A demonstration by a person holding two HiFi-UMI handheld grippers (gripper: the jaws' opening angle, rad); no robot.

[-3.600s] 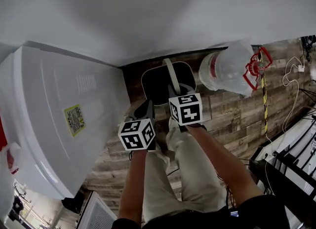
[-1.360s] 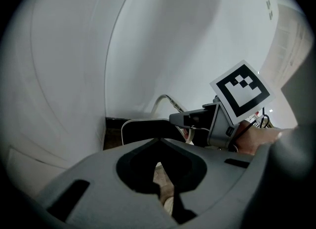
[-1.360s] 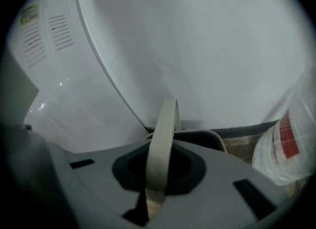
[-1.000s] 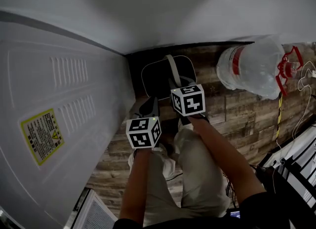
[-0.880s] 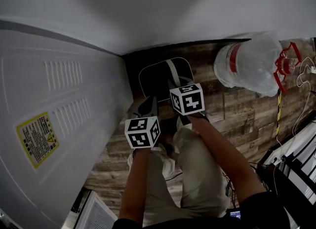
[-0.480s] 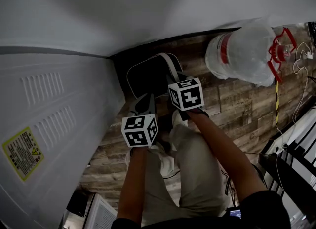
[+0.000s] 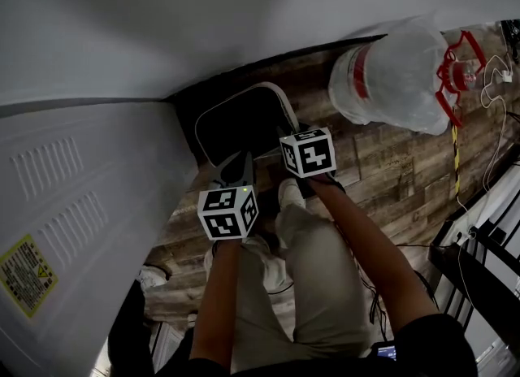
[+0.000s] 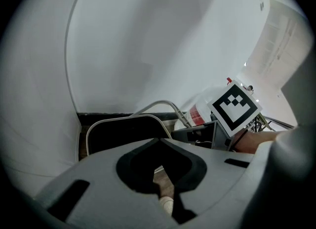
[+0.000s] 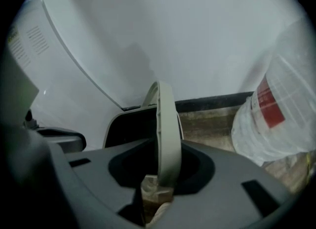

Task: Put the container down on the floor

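Right gripper (image 9: 163, 173) is clamping its jaws on the beige handle (image 9: 166, 119), which is rising upright from the black container (image 9: 129, 124). Left gripper (image 8: 159, 169) is hovering just beside it, jaws together on nothing. The container is sitting low in the corner between appliance (image 7: 73, 205) and wall (image 7: 244, 10); whether its base is touching the floor (image 7: 382, 164) cannot be told. Risks, as judged: opening the jaws before the base is resting would be dropping the container, with a tip or bounce likely. The thin handle may be sliding sideways between the pads, and lowering at a slant may be scraping the rim against the appliance. A water jug (image 7: 394, 71) is occupying the floor near on the right, apart from the container. The person's shoe (image 7: 286, 192) and leg (image 7: 317, 286) are crowding the space under the grippers.
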